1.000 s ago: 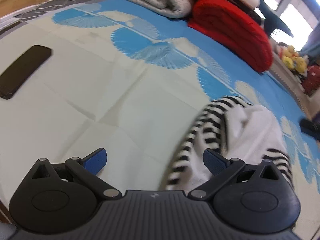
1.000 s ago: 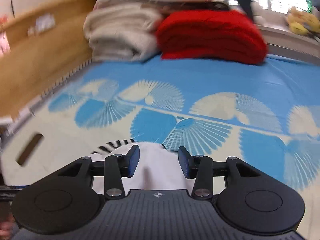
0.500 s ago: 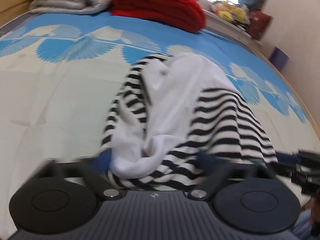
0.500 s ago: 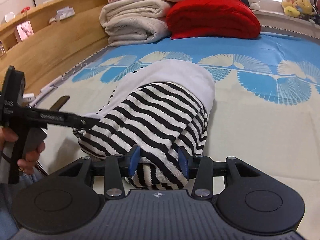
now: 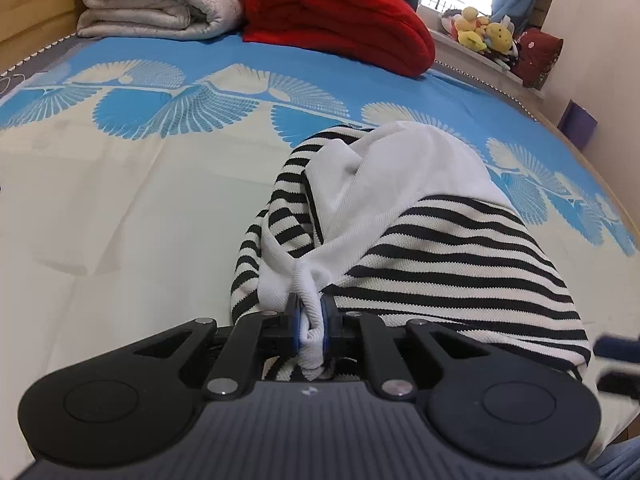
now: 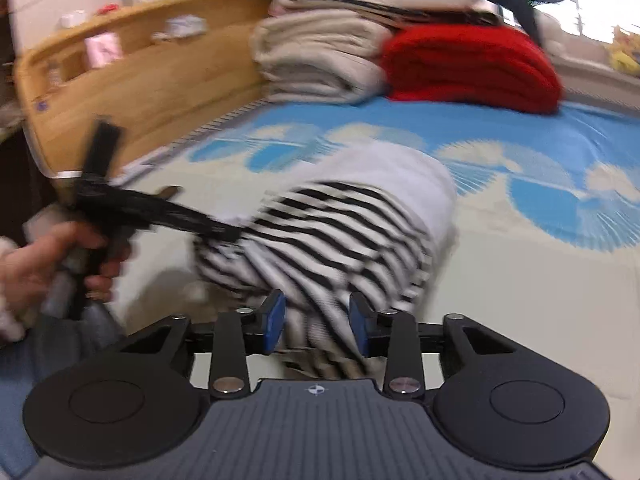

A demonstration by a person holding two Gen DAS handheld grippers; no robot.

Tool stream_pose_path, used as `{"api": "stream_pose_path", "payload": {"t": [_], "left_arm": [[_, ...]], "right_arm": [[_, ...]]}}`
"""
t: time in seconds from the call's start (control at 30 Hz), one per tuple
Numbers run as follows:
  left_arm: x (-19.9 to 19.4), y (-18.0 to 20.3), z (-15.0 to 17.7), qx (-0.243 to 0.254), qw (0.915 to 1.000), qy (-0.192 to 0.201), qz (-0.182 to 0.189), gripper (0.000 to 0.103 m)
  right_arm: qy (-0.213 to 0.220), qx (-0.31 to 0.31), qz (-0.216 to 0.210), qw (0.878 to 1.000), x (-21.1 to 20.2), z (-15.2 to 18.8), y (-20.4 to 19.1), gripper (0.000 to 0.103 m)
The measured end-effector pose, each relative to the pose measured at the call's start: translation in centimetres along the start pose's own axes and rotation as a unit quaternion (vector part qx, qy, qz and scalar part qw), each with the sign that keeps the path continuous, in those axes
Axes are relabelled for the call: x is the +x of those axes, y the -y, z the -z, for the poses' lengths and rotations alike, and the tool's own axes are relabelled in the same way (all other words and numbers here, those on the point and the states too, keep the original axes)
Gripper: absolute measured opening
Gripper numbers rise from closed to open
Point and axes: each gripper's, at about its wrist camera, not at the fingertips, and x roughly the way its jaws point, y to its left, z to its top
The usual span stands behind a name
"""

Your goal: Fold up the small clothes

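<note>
A small black-and-white striped garment (image 5: pixel 440 240) with a white inner part lies bunched on the bed. My left gripper (image 5: pixel 310 320) is shut on a fold of its white edge at the near side. In the right wrist view the same garment (image 6: pixel 340 232) lies ahead. My right gripper (image 6: pixel 316 326) is part open with striped cloth between its blue pads, not clamped. The left gripper (image 6: pixel 224 234) shows in that view at the garment's left edge, held by a hand.
The bed sheet (image 5: pixel 120 200) is cream with blue fan prints. A folded red blanket (image 5: pixel 340 20) and cream blankets (image 5: pixel 152 0) are stacked at the far end. A wooden headboard (image 6: pixel 140 88) runs along the left. Plush toys (image 5: pixel 480 34) sit far right.
My left gripper swung from open over bare sheet to the garment and shut on its white edge. My right gripper stayed part open at the striped hem; the view is now blurred.
</note>
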Motion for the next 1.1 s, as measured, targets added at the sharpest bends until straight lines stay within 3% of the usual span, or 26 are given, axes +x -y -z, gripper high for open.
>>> {"api": "stream_pose_path", "payload": {"t": [0.07,0.13,0.2,0.23,0.27,0.37,0.47,0.53,0.57,0.63,0.67,0.73,0.77,0.9,1.03,1.1], "left_arm": [[0.0,0.1,0.0,0.001,1.0000,0.001,-0.002,0.010],[0.0,0.0,0.0,0.004,0.9999,0.004,-0.009,0.011],[0.2,-0.6,0.0,-0.008,0.9999,-0.002,-0.015,0.011],[0.4,-0.9,0.0,-0.015,0.9997,-0.006,-0.019,0.011],[0.5,-1.1,0.0,-0.018,0.9996,-0.007,-0.023,0.011],[0.0,-1.5,0.0,-0.033,0.9994,-0.001,-0.010,0.014],[-0.7,-1.4,0.3,-0.040,0.9992,0.004,-0.005,0.021],[-0.8,-1.0,0.6,-0.040,0.9992,0.001,-0.009,0.022],[-0.9,-0.9,0.7,-0.039,0.9992,0.000,-0.012,0.022],[-1.0,-0.4,0.9,-0.039,0.9991,0.001,-0.017,0.022],[-1.0,-0.2,1.0,-0.038,0.9991,0.002,-0.020,0.022],[-0.9,0.1,1.0,-0.033,0.9990,0.004,-0.029,0.021],[-0.9,0.3,0.9,-0.030,0.9989,0.007,-0.037,0.019],[-0.9,-0.4,0.5,-0.037,0.9982,0.011,-0.045,0.018],[-0.2,-0.4,0.4,-0.033,0.9983,0.000,-0.047,0.019],[-0.4,-0.5,0.3,-0.045,0.9980,0.000,-0.044,0.035]], "right_arm": [[-0.011,-0.019,-0.024,0.999,0.5,0.3,-0.9,0.035],[-0.040,-0.034,-0.014,0.999,2.0,0.9,-1.6,0.032],[-0.114,-0.040,0.018,0.992,4.7,1.7,-1.4,0.007],[-0.160,-0.022,0.033,0.986,6.1,2.4,-0.5,0.007],[-0.201,0.010,0.052,0.978,7.4,3.3,0.7,0.000],[-0.162,0.021,0.037,0.986,5.9,2.4,1.5,0.002],[-0.115,0.049,0.016,0.992,3.2,1.4,1.8,0.009],[-0.095,0.051,-0.021,0.994,1.9,1.0,1.1,0.037],[-0.089,0.054,-0.030,0.994,1.7,1.0,0.7,0.057],[-0.086,0.054,-0.031,0.994,1.9,1.2,0.0,0.060],[-0.085,0.054,-0.023,0.995,2.4,1.3,-0.3,0.058],[-0.066,0.059,0.002,0.996,3.6,1.4,-0.9,0.015],[-0.069,0.052,0.016,0.996,4.1,1.3,-1.1,0.004],[-0.109,0.017,0.023,0.994,3.9,0.9,-1.7,0.000],[-0.178,0.009,0.051,0.983,5.4,3.5,-0.5,0.000],[-0.189,-0.009,0.043,0.981,5.7,4.2,-0.4,0.001]]}}
